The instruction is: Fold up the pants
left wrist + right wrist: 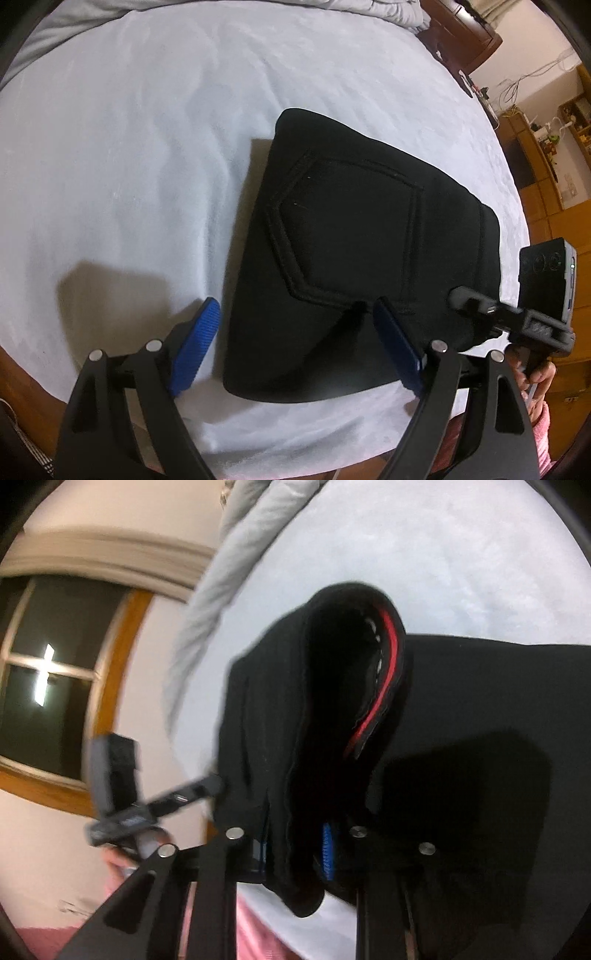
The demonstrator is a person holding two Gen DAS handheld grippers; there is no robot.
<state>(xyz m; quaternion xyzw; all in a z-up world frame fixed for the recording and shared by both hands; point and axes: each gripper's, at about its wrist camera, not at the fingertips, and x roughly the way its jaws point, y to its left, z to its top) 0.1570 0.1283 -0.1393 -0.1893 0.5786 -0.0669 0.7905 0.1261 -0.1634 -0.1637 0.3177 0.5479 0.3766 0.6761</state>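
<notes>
The black pants (354, 243) lie folded into a compact block on the pale bed sheet (122, 166), back pocket facing up. My left gripper (295, 343) is open, its blue pads (195, 350) spread over the near left corner of the pants, holding nothing. My right gripper (295, 845) is shut on the waistband end of the pants (332, 709), which is lifted and shows a red inner band (384, 679). The right gripper also shows in the left wrist view (491, 314) at the pants' right edge.
A grey duvet (369, 7) is bunched at the far end of the bed. Wooden furniture (554, 177) with cables stands to the right. A wood-framed window (62, 675) shows at left in the right wrist view. The bed's wooden edge (22, 384) is close at lower left.
</notes>
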